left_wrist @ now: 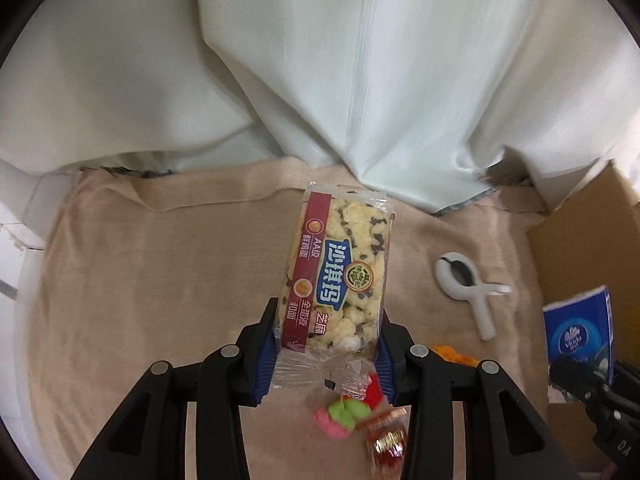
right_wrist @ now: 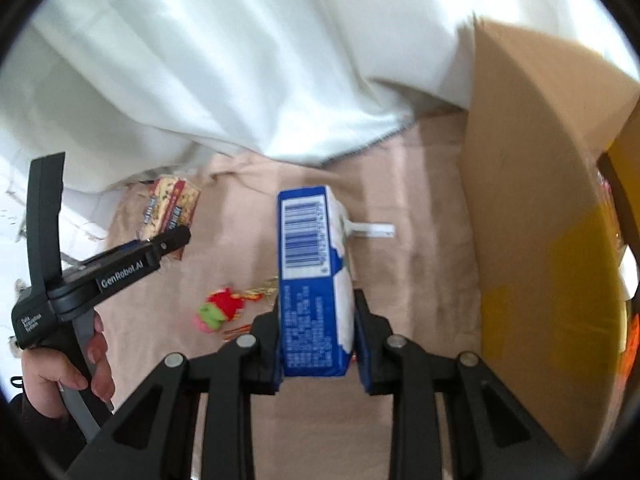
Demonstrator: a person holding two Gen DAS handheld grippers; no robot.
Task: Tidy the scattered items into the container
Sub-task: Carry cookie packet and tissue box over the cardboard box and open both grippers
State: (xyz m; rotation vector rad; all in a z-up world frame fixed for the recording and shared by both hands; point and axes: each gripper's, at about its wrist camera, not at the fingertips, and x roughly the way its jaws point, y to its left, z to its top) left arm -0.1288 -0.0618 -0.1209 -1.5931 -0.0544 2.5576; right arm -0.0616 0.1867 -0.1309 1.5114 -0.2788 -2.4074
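Observation:
My left gripper is shut on a clear-wrapped snack bar with a maroon and blue label, held above the beige cloth. The right wrist view shows that same bar in the left gripper at the left. My right gripper is shut on a blue and white tissue pack, barcode side up; the pack also shows at the right edge of the left wrist view. The cardboard box stands to the right. A white clip lies on the cloth.
A red, pink and green soft toy and wrapped candies lie on the beige cloth. White curtains hang behind. A hand holds the left gripper's handle. The box wall rises at the right.

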